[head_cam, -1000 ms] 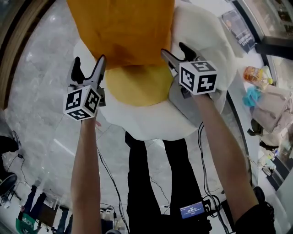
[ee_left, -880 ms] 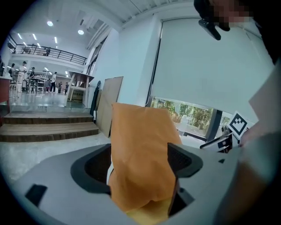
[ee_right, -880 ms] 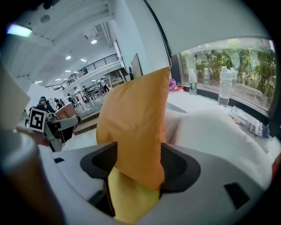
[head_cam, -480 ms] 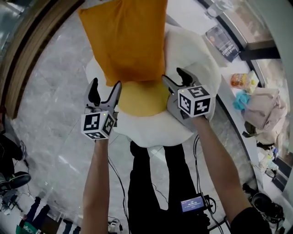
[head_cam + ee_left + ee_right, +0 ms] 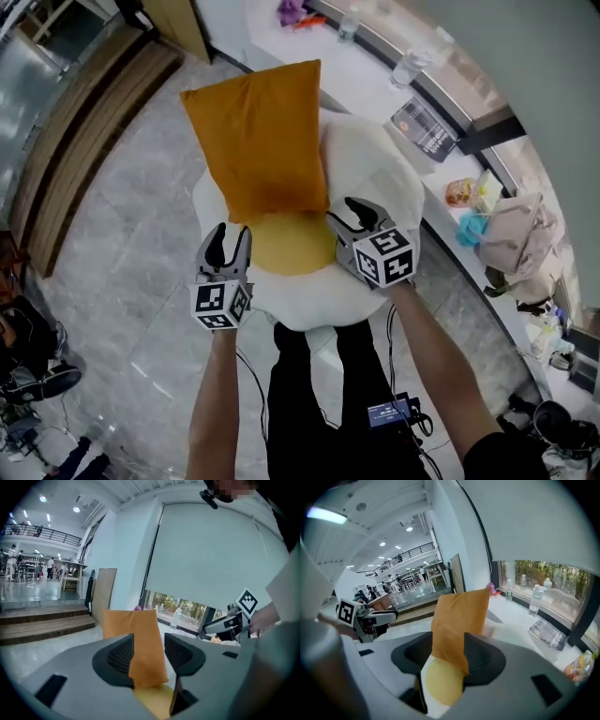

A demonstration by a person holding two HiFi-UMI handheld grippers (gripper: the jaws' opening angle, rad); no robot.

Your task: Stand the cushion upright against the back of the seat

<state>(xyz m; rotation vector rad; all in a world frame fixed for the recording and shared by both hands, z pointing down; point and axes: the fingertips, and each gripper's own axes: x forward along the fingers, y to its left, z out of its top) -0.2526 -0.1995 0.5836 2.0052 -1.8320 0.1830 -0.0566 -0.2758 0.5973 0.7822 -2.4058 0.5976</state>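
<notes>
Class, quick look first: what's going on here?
A person holds a hand-held gripper in each hand in front of a white seat. The orange cushion stands upright on the yellow seat pad, against the seat's back. Neither the left hand-held gripper nor the right hand-held gripper holds anything; their jaws are closing on air, short of the cushion.

I see the cushion as matt orange cloth, lightly creased. Seat looks like soft white fabric, matt; its round yellow pad is smooth and matt too. Floor is grey marble-look stone, polished and glossy. Steps are brown wood. Bench is smooth white with a slight sheen. Bottle is clear plastic. Bag is crumpled beige cloth.
</notes>
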